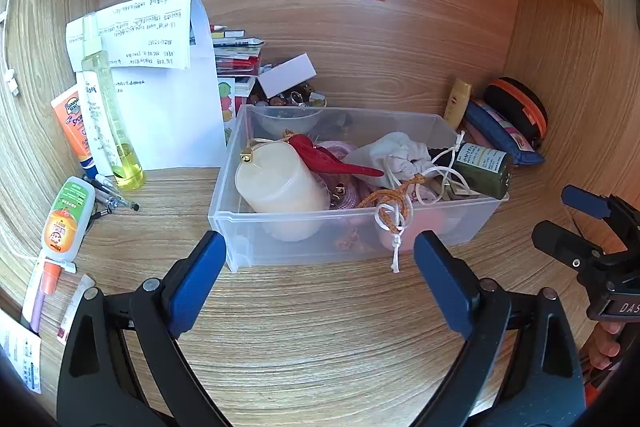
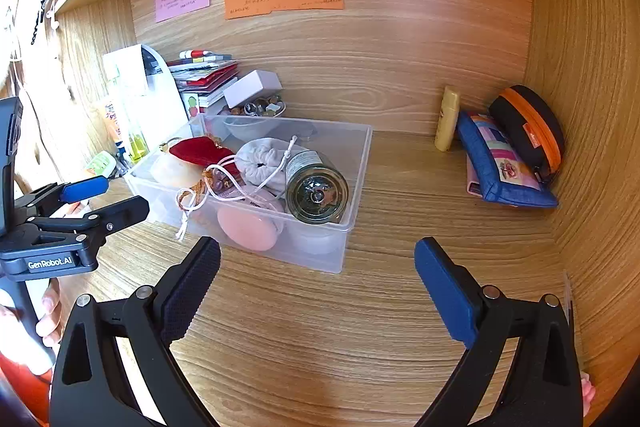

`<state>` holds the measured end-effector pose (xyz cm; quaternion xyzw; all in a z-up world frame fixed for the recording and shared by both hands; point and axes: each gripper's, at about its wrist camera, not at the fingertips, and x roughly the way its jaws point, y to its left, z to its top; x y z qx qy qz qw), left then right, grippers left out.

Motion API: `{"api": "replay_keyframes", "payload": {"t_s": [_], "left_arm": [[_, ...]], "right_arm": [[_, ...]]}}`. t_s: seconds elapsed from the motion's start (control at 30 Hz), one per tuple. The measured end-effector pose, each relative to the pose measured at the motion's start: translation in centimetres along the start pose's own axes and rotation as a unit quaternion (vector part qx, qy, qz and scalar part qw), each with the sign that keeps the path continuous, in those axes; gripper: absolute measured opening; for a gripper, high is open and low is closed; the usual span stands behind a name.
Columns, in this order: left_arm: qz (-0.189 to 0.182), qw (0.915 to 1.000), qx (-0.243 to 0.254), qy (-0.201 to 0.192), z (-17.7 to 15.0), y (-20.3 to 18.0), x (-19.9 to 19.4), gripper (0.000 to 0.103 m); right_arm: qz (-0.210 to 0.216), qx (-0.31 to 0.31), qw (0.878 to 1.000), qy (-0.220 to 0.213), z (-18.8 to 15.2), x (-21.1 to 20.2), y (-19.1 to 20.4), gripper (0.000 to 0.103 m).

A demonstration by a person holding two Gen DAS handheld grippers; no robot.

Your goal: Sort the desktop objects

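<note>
A clear plastic bin (image 1: 280,247) (image 2: 320,255) stands on the wooden desk. It holds a cream candle (image 1: 280,187), a red pouch (image 1: 332,159) (image 2: 200,151), a white drawstring bag (image 1: 400,155) (image 2: 264,159), a green jar (image 1: 484,169) (image 2: 316,193) and a pink round thing (image 2: 248,229). My left gripper (image 1: 320,259) is open and empty just in front of the bin. My right gripper (image 2: 318,267) is open and empty before the bin's right corner.
Bottles and tubes (image 1: 108,107) and pens (image 1: 116,197) lie at the left by a white paper stand (image 1: 172,115). Books (image 2: 204,75) and a small box (image 2: 252,87) sit behind the bin. A yellow tube (image 2: 448,119), blue pouch (image 2: 500,167) and black-orange case (image 2: 528,131) sit at the right wall.
</note>
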<state>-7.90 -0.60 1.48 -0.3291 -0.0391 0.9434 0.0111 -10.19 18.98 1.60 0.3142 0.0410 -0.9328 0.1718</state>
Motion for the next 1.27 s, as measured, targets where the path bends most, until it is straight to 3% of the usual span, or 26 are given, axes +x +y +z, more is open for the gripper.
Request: {"api": "replay_keyframes", "payload": {"t_s": [0.7, 1.27], "left_arm": [[-0.010, 0.9998, 0.006, 0.015, -0.2, -0.5, 0.2, 0.096], [-0.010, 0.9997, 0.020, -0.005, -0.2, -1.2, -0.6, 0.096]], "right_arm": [[0.008, -0.002, 1.000, -0.001, 0.0, -0.3, 0.4, 0.097], [0.006, 0.000, 1.000, 0.001, 0.0, -0.2, 0.4, 0.097]]}}
